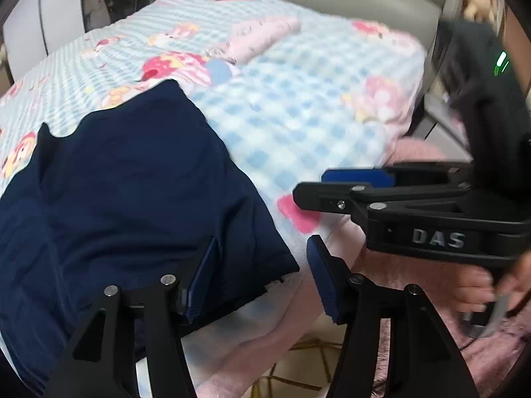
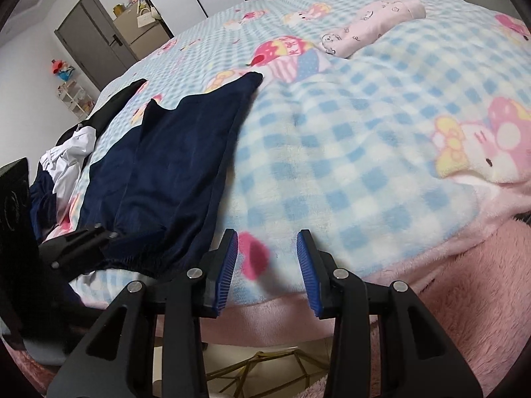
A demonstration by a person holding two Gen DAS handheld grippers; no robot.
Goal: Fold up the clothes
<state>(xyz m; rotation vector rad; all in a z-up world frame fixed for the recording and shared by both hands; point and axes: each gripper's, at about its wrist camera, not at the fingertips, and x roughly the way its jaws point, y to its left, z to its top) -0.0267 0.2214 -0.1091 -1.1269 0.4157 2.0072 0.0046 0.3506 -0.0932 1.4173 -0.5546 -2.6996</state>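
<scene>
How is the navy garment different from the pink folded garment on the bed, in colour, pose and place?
The navy garment is plain dark blue; the pink folded garment is pale with small cartoon prints. The navy one lies spread out and long, reaching the near edge of the bed; the pink one is folded into a compact bundle. The navy one lies close to the grippers; the pink one lies farther back. Both rest on the checked blanket.

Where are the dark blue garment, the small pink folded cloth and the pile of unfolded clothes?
Dark blue garment (image 1: 132,182): left wrist view, middle of its flat fabric.
Small pink folded cloth (image 2: 371,25): right wrist view, centre of its printed top face.
Pile of unfolded clothes (image 2: 71,152): right wrist view, on its white part.
</scene>
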